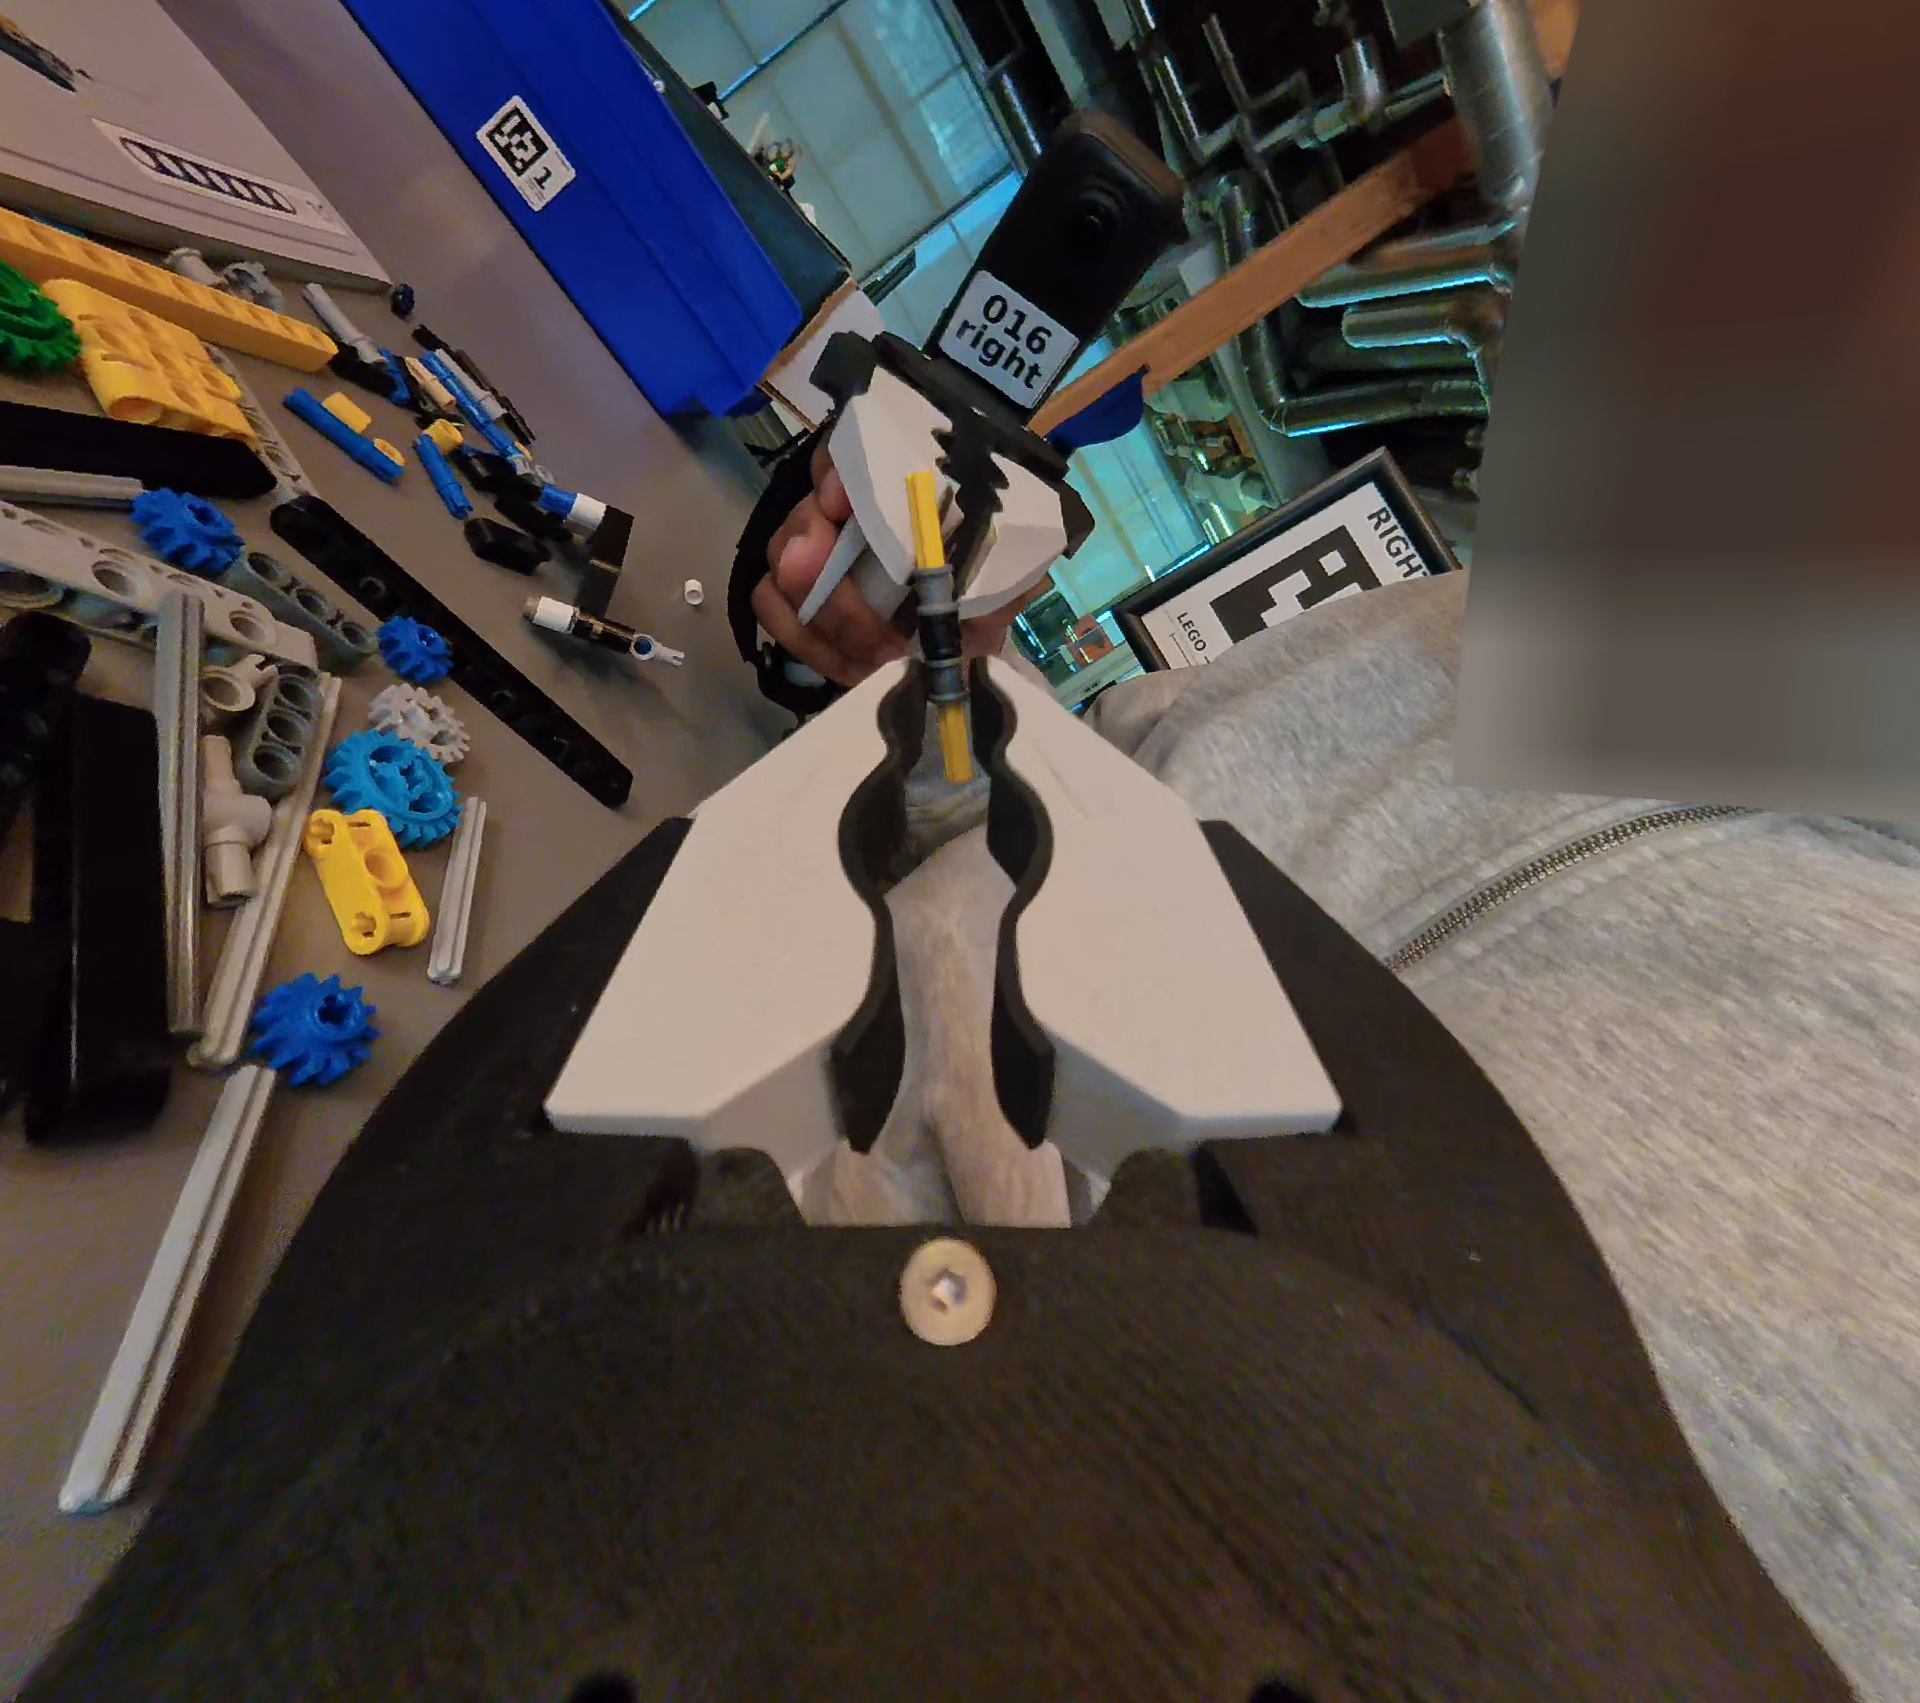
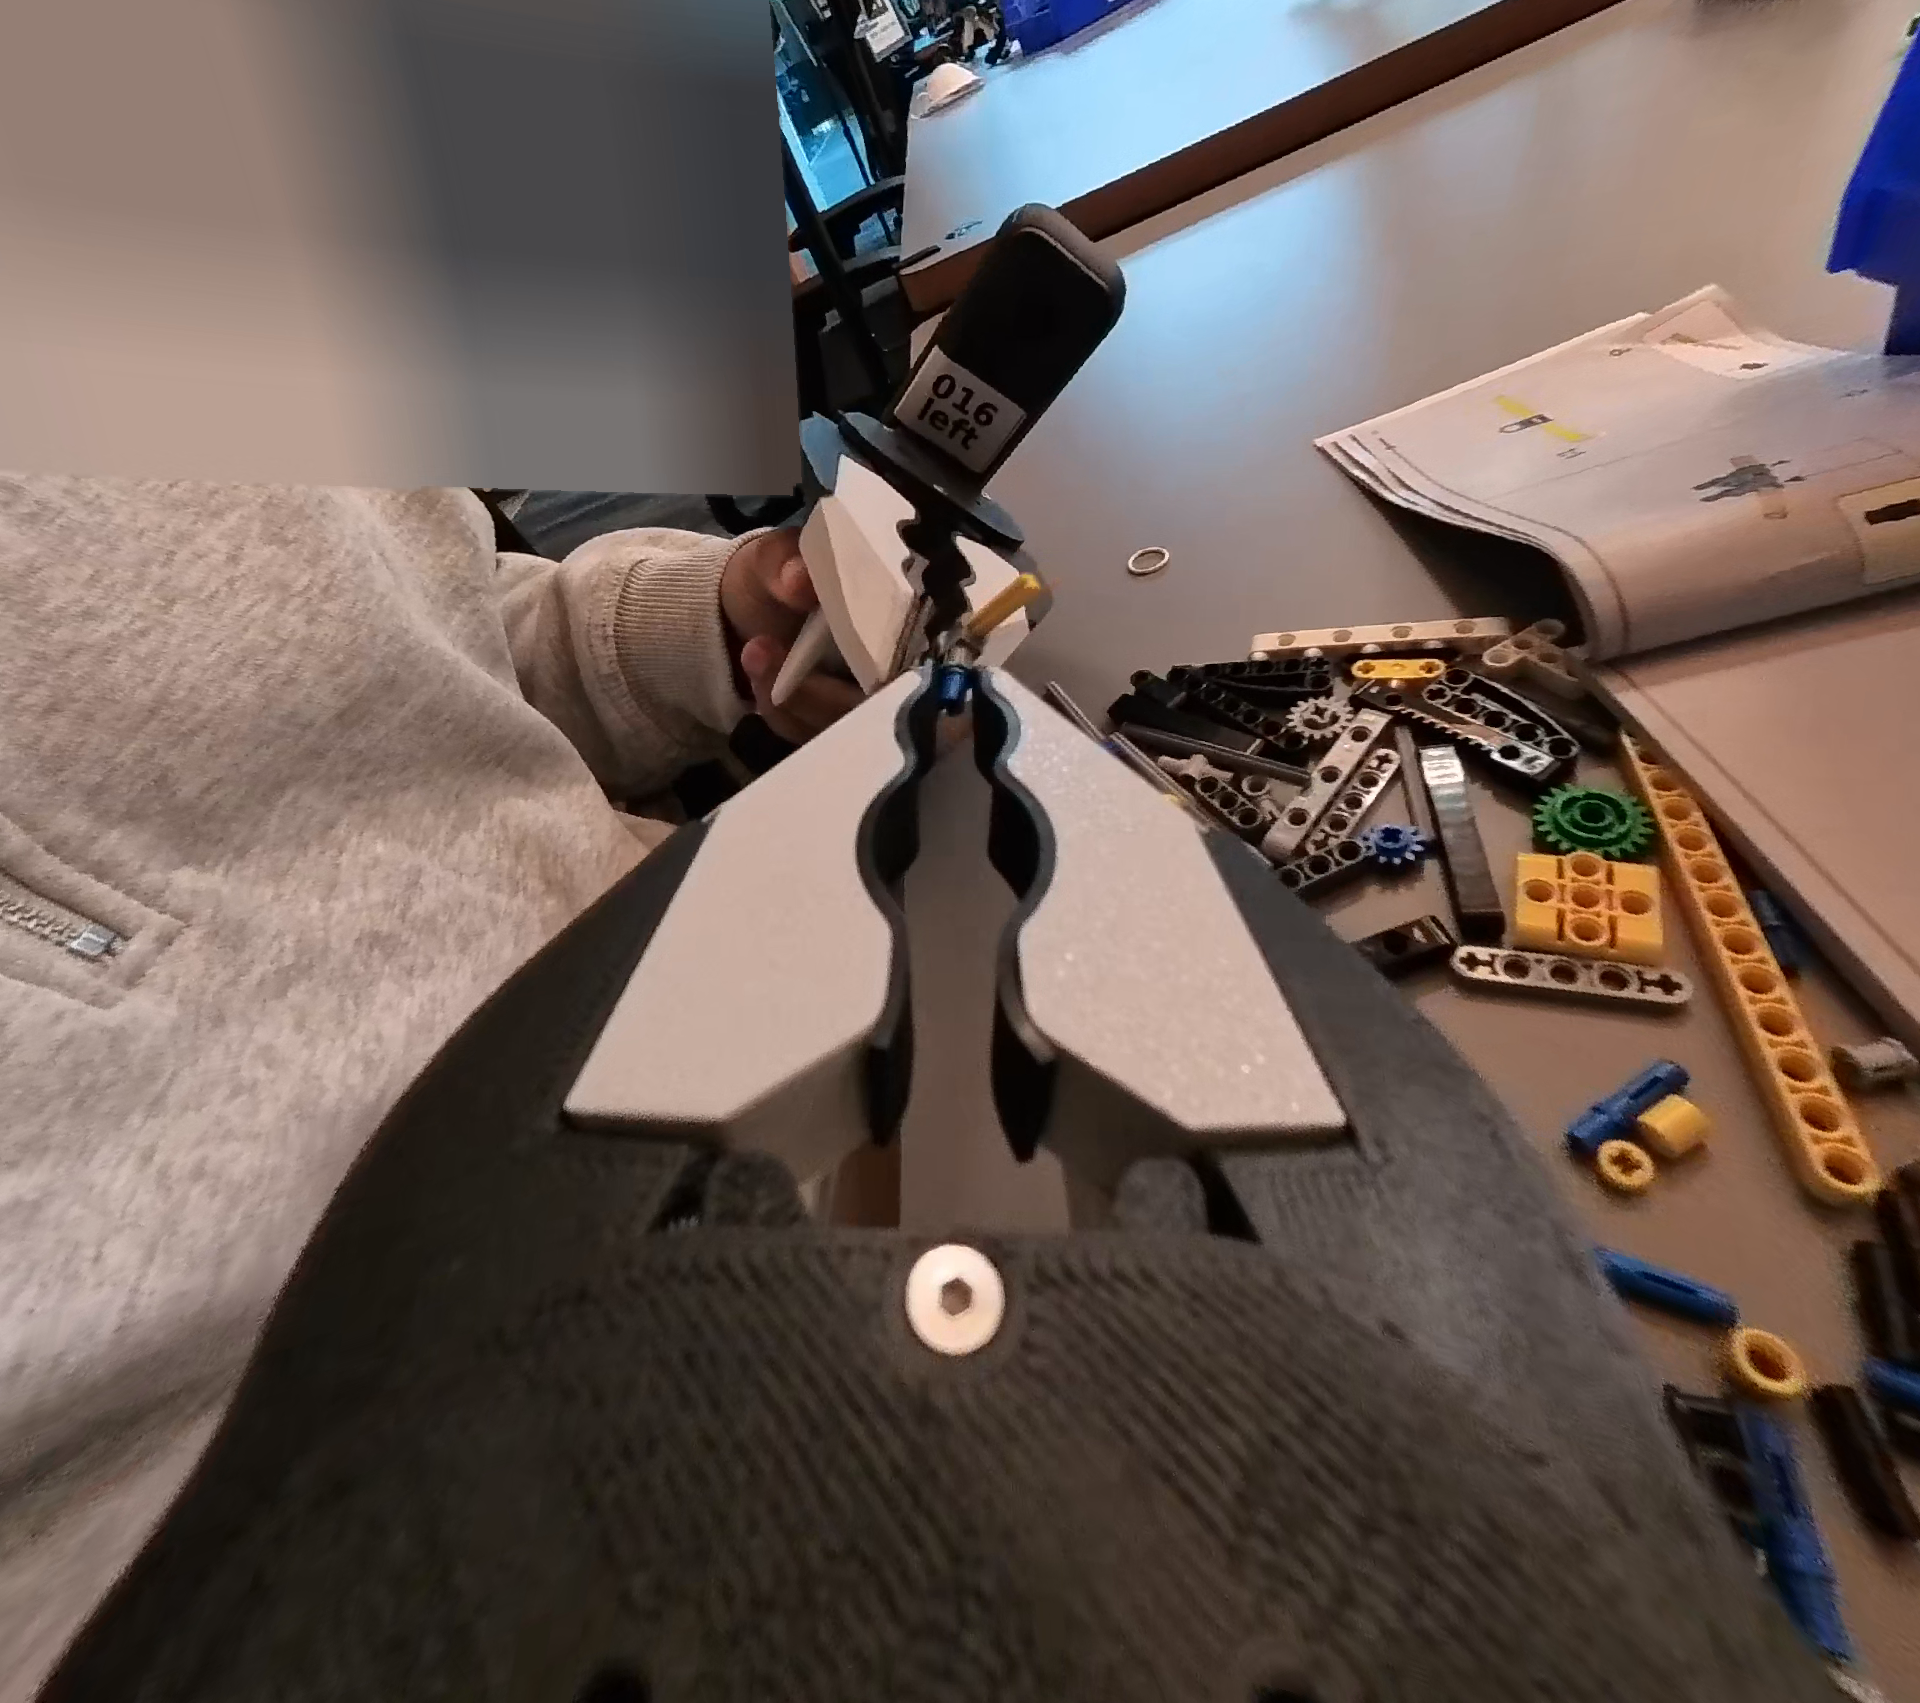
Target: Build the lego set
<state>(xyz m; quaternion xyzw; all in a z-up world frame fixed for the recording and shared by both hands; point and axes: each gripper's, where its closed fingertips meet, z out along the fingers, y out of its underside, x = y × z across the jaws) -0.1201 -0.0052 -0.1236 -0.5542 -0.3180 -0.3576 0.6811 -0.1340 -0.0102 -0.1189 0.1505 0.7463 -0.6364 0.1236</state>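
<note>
My left gripper (image 1: pixel 940 682) is shut on a thin yellow axle (image 1: pixel 940 723) that carries a grey and black sleeve (image 1: pixel 935 619). The axle stands across the fingertips, held in the air over the person's lap. My right gripper (image 2: pixel 951 689) is shut on a small blue pin (image 2: pixel 948 689) at its very tips. The two grippers face each other, tips almost touching. The right gripper (image 1: pixel 951 578) shows just behind the axle in the left wrist view. The left gripper (image 2: pixel 951 630) and the axle's yellow end (image 2: pixel 1006 601) show in the right wrist view. The blue pin is hidden in the left wrist view.
Loose parts lie on the grey table (image 2: pixel 1299 323): a long yellow beam (image 2: pixel 1745 957), black beams (image 1: pixel 457 656), blue gears (image 1: pixel 390 786), a green gear (image 2: pixel 1584 817). An instruction booklet (image 2: pixel 1621 490) and a blue bin (image 1: pixel 540 74) stand behind. The person's grey sweater (image 1: pixel 1558 1082) is close below. Both grippers' tips are close together, under 4 cm apart. From either gripper's tips it is about 15 centimetres to the green gear (image 2: pixel 1584 817).
</note>
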